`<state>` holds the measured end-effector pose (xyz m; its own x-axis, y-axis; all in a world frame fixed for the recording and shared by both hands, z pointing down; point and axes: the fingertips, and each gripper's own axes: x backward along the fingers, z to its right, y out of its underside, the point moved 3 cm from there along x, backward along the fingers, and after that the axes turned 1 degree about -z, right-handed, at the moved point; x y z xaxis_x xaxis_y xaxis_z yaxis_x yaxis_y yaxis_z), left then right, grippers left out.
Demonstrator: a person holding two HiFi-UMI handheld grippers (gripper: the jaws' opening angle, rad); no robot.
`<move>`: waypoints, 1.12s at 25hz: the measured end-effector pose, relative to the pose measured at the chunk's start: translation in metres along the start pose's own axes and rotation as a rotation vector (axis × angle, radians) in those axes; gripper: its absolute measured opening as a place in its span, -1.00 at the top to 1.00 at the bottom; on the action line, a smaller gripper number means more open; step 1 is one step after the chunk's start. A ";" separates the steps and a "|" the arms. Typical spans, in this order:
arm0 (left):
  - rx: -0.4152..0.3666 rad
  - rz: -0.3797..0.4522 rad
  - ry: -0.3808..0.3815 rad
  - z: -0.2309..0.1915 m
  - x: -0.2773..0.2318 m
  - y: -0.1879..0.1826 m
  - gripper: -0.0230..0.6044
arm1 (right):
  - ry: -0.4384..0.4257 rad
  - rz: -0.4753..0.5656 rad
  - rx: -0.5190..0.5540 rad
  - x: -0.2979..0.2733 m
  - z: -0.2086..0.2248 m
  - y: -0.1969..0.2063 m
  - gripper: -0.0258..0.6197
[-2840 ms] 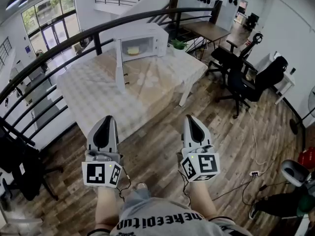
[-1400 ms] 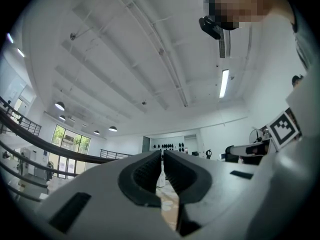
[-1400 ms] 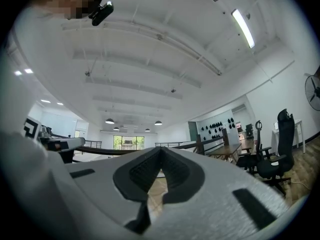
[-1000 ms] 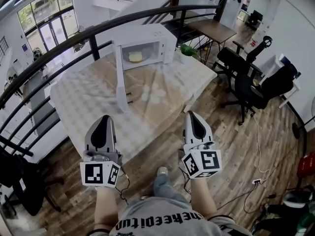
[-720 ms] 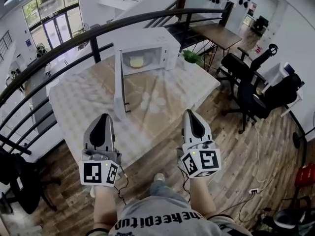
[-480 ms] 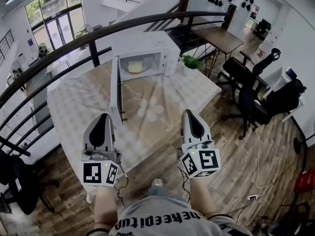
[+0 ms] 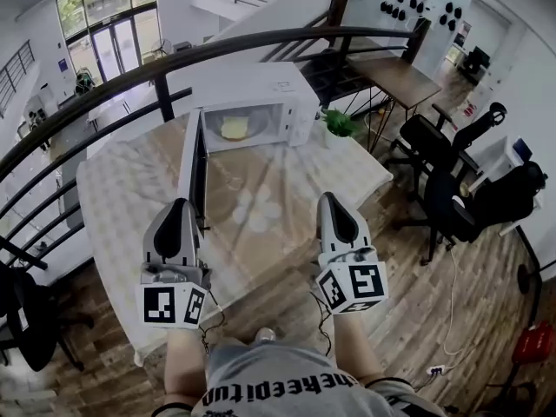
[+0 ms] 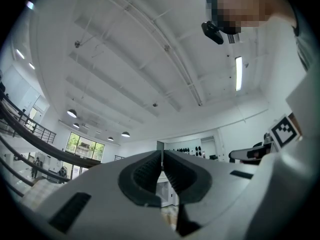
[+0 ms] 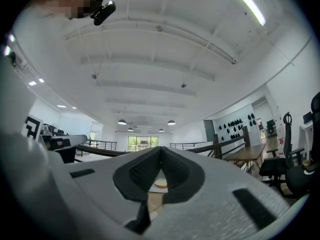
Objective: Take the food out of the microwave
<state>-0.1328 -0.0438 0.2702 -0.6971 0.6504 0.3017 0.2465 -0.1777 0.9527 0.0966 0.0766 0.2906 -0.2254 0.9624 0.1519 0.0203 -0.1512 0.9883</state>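
Observation:
A white microwave (image 7: 252, 98) stands at the far side of a table covered with a checked cloth (image 7: 122, 189). Its door (image 7: 193, 159) hangs wide open to the left. Inside lies pale yellow food on a plate (image 7: 233, 127). My left gripper (image 7: 180, 207) and right gripper (image 7: 328, 200) hover side by side over the table's near edge, well short of the microwave. Both are shut and hold nothing. In the left gripper view the left gripper (image 8: 162, 152) points at the microwave (image 8: 166, 193). Under the right gripper (image 9: 161, 148) the food (image 9: 160, 183) shows through the slot.
A small potted plant (image 7: 339, 125) stands right of the microwave. A dark railing (image 7: 217, 46) curves behind the table. Black office chairs (image 7: 439, 150) and a wooden desk (image 7: 395, 72) are to the right, on the wooden floor (image 7: 417, 302).
The person has walked towards the table. The microwave now looks nearer and larger, and both shut grippers have come forward from above the floor to above the table's near edge.

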 end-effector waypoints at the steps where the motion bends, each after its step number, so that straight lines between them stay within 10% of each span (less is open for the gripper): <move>1: -0.001 -0.001 -0.002 0.002 -0.003 0.002 0.88 | -0.002 -0.001 -0.001 -0.002 0.004 0.001 0.91; 28: -0.011 -0.035 0.085 0.007 -0.132 0.041 0.88 | 0.014 0.003 -0.027 -0.107 0.057 0.019 0.91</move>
<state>-0.0262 -0.1317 0.2695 -0.7602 0.5910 0.2699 0.2141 -0.1643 0.9629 0.1764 -0.0161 0.2942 -0.2386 0.9587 0.1549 -0.0051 -0.1607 0.9870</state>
